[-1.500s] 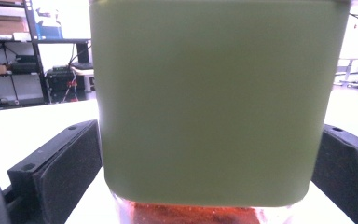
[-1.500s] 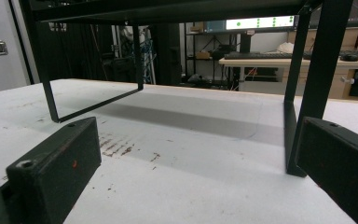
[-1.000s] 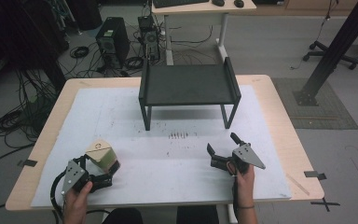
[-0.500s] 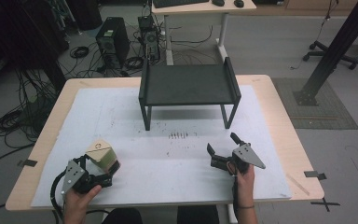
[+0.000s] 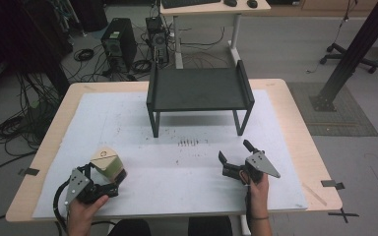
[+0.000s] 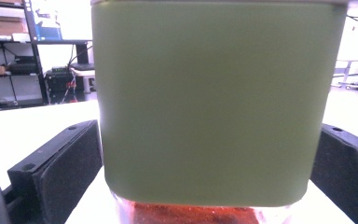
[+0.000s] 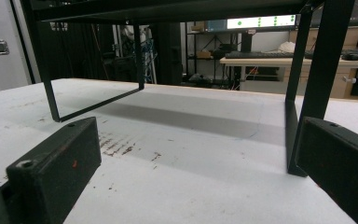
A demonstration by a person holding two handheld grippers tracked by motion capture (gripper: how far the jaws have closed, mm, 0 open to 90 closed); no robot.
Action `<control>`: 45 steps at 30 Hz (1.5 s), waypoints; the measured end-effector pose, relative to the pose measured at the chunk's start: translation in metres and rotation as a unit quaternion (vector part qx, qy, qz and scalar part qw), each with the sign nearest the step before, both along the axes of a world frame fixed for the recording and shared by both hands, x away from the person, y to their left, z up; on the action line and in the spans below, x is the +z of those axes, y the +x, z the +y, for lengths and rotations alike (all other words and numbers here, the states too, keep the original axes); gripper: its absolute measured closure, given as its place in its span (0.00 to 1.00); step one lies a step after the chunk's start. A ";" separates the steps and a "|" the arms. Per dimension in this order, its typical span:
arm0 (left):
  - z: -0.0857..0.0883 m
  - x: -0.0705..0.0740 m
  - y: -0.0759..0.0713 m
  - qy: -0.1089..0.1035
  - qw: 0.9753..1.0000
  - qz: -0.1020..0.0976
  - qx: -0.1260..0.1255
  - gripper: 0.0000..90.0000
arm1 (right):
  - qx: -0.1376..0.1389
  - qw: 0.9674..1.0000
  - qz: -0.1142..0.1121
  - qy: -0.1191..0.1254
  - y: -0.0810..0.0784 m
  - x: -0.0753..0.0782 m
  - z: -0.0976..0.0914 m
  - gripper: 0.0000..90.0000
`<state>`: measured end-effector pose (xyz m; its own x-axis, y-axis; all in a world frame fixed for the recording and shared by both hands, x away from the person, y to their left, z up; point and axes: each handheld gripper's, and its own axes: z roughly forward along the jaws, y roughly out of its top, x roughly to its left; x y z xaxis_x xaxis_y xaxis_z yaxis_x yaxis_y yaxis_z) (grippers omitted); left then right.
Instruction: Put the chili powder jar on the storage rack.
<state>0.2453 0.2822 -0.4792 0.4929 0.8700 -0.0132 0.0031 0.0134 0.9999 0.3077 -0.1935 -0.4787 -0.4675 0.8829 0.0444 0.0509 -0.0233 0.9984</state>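
Observation:
A jar (image 5: 107, 163) with a pale green top and reddish-brown contents stands on the white mat near the front left. In the left gripper view the jar (image 6: 214, 102) is very close and sits between the two black pads (image 6: 65, 163). My left gripper (image 5: 109, 176) is open around it, jaws flanking its sides. At the front right, my right gripper (image 5: 234, 151) is open and holds nothing, its tips aimed at the black shelf stand (image 5: 197, 88). In the right gripper view my right gripper (image 7: 198, 123) faces the stand's legs (image 7: 307, 70).
The white mat (image 5: 187, 162) covers the wooden table (image 5: 300, 128) and has dark specks at its middle (image 5: 187, 143). The stand has open room beneath its deck. A desk, computers and cables lie on the floor beyond the table.

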 end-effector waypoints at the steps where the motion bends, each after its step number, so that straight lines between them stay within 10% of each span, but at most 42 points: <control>1: 0.000 0.000 0.000 0.000 1.000 0.000 0.000 0.00 | 0.000 1.000 0.000 0.000 0.000 0.000 0.000 0.00; 45: -0.001 0.000 0.000 0.004 1.000 0.004 0.004 0.09 | 0.005 1.000 0.004 -0.003 0.001 0.000 0.000 0.00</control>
<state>0.2455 0.2813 -0.4790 0.4866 0.8735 -0.0099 0.0110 0.0052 0.9999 0.3083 -0.1933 -0.4784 -0.4754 0.8788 0.0426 0.0586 -0.0167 0.9981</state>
